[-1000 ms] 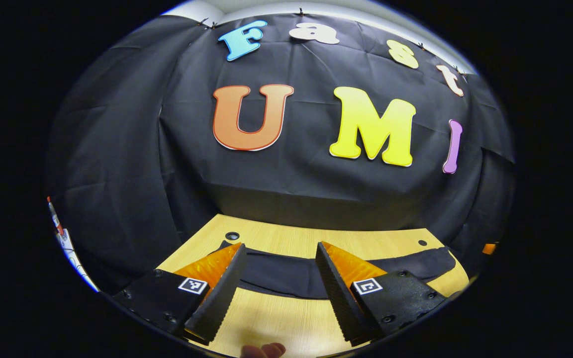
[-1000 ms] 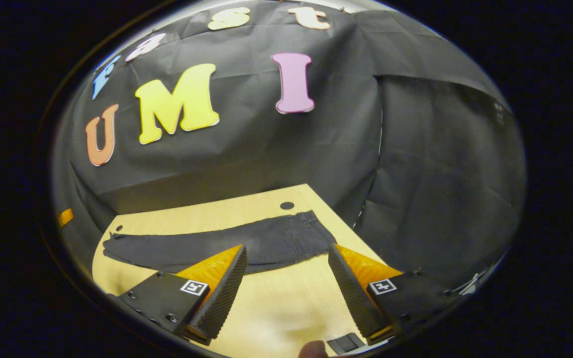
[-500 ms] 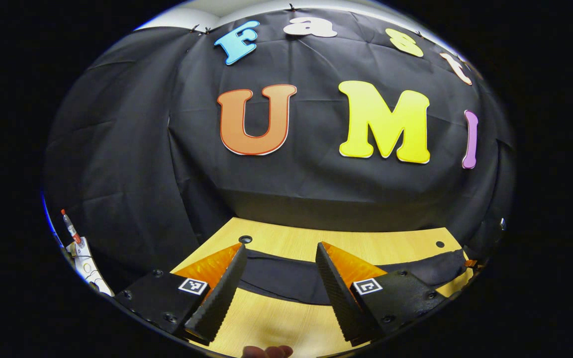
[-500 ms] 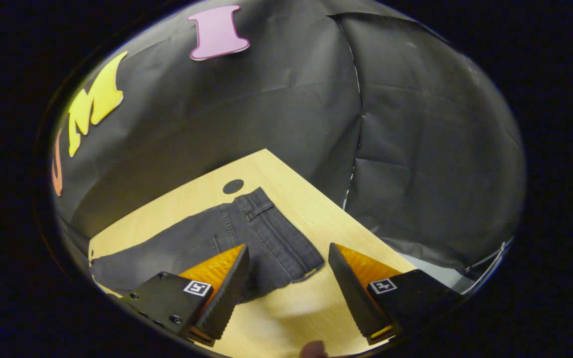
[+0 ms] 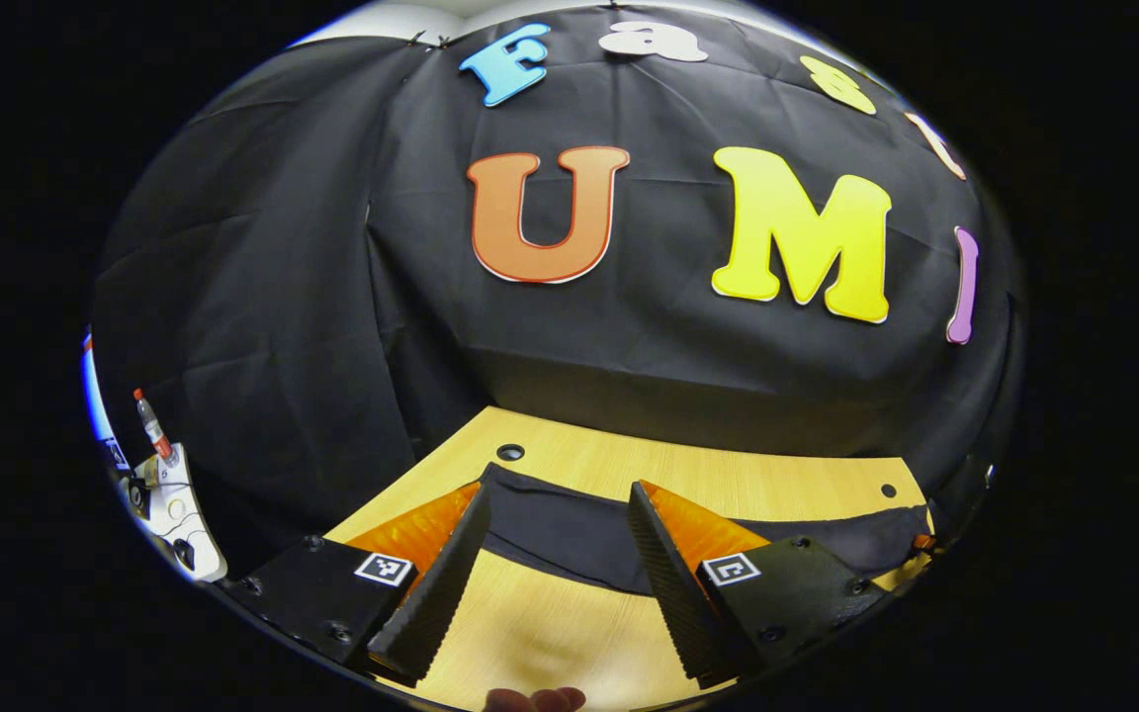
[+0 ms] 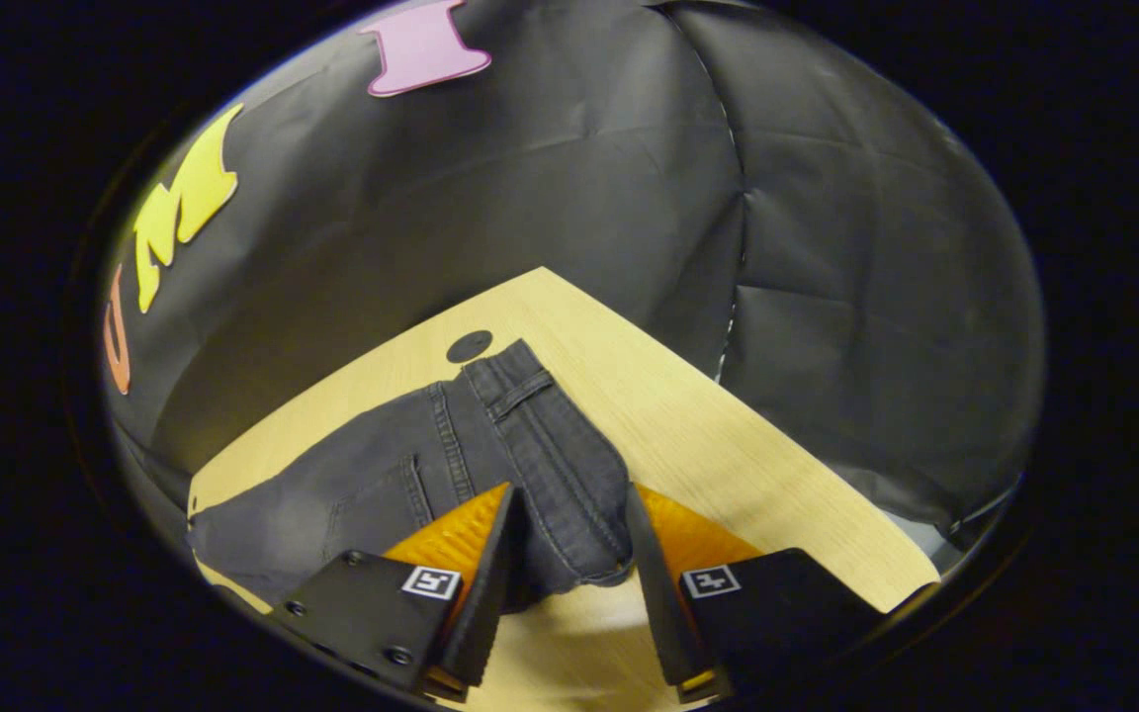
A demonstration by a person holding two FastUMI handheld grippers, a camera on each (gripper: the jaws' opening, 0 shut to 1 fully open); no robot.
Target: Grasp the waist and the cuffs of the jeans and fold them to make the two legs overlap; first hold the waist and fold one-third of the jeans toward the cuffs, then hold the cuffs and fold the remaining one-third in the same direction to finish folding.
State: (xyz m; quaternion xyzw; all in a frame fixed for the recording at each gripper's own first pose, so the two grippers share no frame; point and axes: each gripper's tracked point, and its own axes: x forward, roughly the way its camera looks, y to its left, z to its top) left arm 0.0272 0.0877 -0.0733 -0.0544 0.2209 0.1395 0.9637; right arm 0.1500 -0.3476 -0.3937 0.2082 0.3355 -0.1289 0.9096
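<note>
Right gripper view: the right gripper (image 6: pixel 569 554), half-open and empty, straddles the jeans' (image 6: pixel 490 465) waist corner near the table (image 6: pixel 728 445) edge and should bite deep, while the left gripper (image 5: pixel 555 554) hovers wide open and empty.

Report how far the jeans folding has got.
Done: nothing folded; the jeans lie flat at full length on the table.
In hand: the right gripper brackets the waist's near corner, fingers partly closed but not clamped. The left gripper hovers open short of the cuff end.
Left: both grasps, overlapping the legs, then both one-third folds.
</note>
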